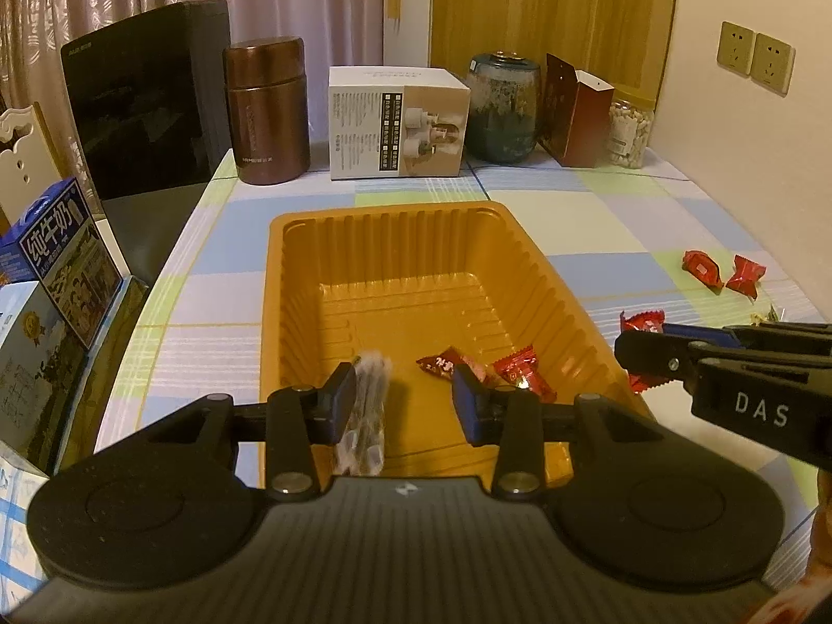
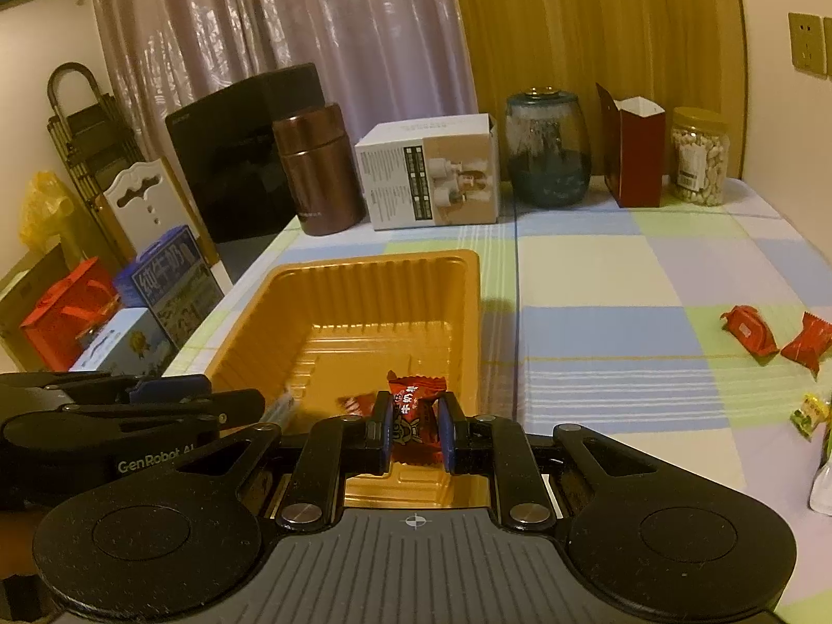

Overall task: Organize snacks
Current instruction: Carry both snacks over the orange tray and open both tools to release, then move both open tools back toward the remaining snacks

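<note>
An orange plastic tray (image 1: 395, 239) sits on the checked tablecloth; it also shows in the right wrist view (image 2: 364, 270). My left gripper (image 1: 405, 400) is open above the tray's near end. A brown-wrapped snack (image 1: 366, 416), blurred, is beside its left finger, free of the pads. Two red candies (image 1: 483, 366) lie in the tray. My right gripper (image 2: 413, 431) is shut on a red candy (image 2: 416, 421) over the tray's near right corner. It shows from the side in the left wrist view (image 1: 655, 353).
Loose red candies (image 2: 749, 330) and a yellow-green packet (image 2: 808, 411) lie on the table to the right. A brown canister (image 1: 268, 109), white box (image 1: 398, 122), glass jar (image 1: 502, 106), red carton (image 1: 577, 114) and nut jar (image 2: 699, 164) line the back edge. Milk boxes (image 1: 67, 260) stand left.
</note>
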Action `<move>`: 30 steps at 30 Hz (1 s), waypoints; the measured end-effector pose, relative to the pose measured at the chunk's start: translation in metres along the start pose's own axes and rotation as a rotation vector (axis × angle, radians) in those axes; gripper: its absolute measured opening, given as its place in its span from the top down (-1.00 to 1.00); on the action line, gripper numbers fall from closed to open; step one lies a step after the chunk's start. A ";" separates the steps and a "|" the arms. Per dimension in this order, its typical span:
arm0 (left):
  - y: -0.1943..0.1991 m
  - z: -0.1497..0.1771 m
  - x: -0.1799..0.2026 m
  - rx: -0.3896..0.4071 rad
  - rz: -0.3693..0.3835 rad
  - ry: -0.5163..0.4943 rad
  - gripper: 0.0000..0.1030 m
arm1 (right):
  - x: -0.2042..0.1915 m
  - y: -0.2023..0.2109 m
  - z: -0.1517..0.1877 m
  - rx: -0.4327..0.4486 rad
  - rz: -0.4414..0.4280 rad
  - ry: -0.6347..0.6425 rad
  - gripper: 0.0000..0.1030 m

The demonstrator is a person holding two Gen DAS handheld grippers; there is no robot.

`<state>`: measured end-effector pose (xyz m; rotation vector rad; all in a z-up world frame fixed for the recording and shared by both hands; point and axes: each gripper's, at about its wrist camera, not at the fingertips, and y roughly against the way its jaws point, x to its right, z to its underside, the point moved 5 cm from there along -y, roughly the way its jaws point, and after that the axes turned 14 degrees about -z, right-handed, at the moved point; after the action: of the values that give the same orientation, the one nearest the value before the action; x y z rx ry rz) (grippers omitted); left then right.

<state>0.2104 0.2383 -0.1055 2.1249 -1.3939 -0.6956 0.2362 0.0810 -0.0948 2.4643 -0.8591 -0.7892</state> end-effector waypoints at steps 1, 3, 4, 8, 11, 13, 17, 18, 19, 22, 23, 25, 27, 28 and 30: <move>0.001 0.000 0.000 0.000 0.000 -0.001 0.29 | 0.000 0.000 0.000 0.000 -0.001 -0.001 0.64; 0.001 0.000 0.000 0.001 0.001 -0.003 0.29 | -0.001 0.000 0.000 -0.001 -0.004 -0.001 0.64; 0.002 0.000 0.000 0.002 0.001 -0.003 0.29 | -0.002 0.000 0.000 0.000 -0.006 -0.001 0.64; 0.003 -0.001 -0.002 0.006 -0.003 -0.005 0.29 | -0.004 -0.002 -0.003 0.004 -0.016 -0.006 0.64; 0.004 -0.002 -0.004 0.006 -0.005 -0.001 0.29 | -0.007 -0.004 -0.005 0.009 -0.022 -0.005 0.64; 0.004 -0.001 -0.006 0.007 -0.007 0.000 0.29 | -0.007 -0.006 -0.008 0.017 -0.038 -0.009 0.64; 0.005 0.000 -0.009 0.003 -0.010 0.003 0.29 | -0.005 -0.007 -0.011 0.032 -0.078 -0.032 0.08; 0.005 0.001 -0.010 0.002 -0.011 0.004 0.29 | -0.005 -0.006 -0.011 0.039 -0.076 -0.036 -0.12; 0.005 0.001 -0.010 0.002 -0.011 0.004 0.29 | -0.003 -0.004 -0.011 0.048 -0.077 -0.044 -0.18; 0.006 0.002 -0.010 0.000 -0.009 0.004 0.29 | 0.001 0.001 -0.009 0.048 -0.060 -0.056 -0.18; 0.007 0.002 -0.010 0.002 -0.009 0.004 0.29 | 0.002 0.002 -0.008 0.048 -0.057 -0.061 -0.18; 0.009 0.002 -0.008 0.004 -0.009 0.003 0.29 | 0.006 0.007 -0.005 0.047 -0.045 -0.070 -0.18; 0.012 0.001 -0.007 0.005 -0.007 0.004 0.27 | 0.009 0.013 -0.004 0.047 -0.030 -0.074 -0.18; 0.014 0.001 -0.006 0.009 -0.006 0.005 0.25 | 0.011 0.017 -0.003 0.049 -0.024 -0.077 -0.18; 0.019 -0.001 -0.004 0.015 -0.004 0.005 0.24 | 0.015 0.027 -0.001 0.052 -0.009 -0.081 -0.18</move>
<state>0.1966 0.2357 -0.0919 2.1404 -1.3964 -0.6828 0.2351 0.0518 -0.0854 2.4978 -0.9095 -0.8860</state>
